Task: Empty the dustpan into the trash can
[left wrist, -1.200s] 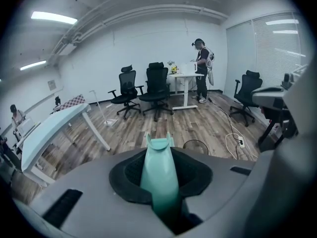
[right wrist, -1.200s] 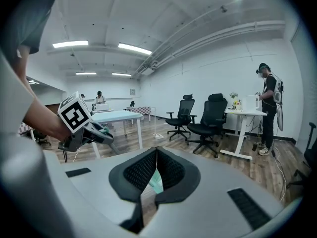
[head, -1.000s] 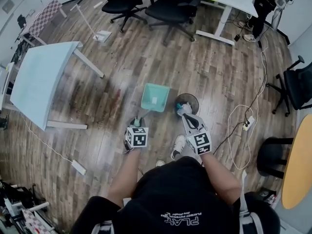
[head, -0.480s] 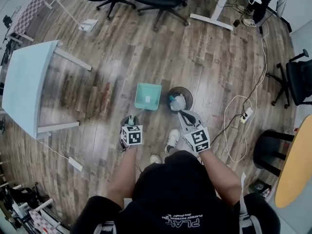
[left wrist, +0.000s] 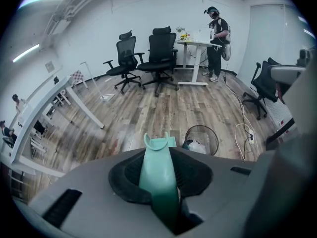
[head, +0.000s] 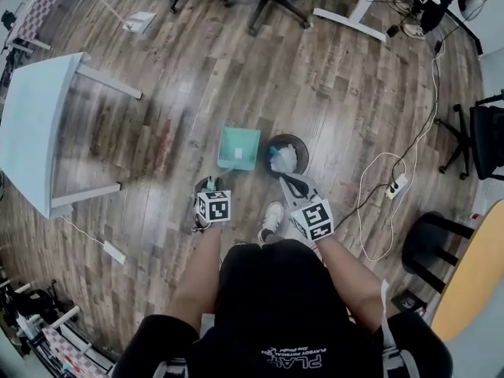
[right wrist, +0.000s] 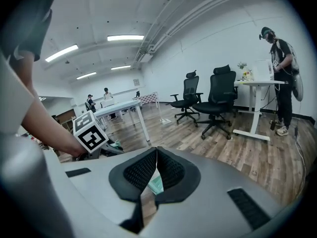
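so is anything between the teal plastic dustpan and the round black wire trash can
Nothing visible. The teal plastic dustpan, its handle clamped in the left gripper, is just left of the round black wire trash can in the head view, only bare wood floor between.

The word "PLAY" [head: 304, 360] is printed in white on the person's black shirt [head: 268, 298]; the smaller line beside it cannot be read. Only letterless square markers are borne by the left gripper [head: 207, 186] and right gripper [head: 290, 182].
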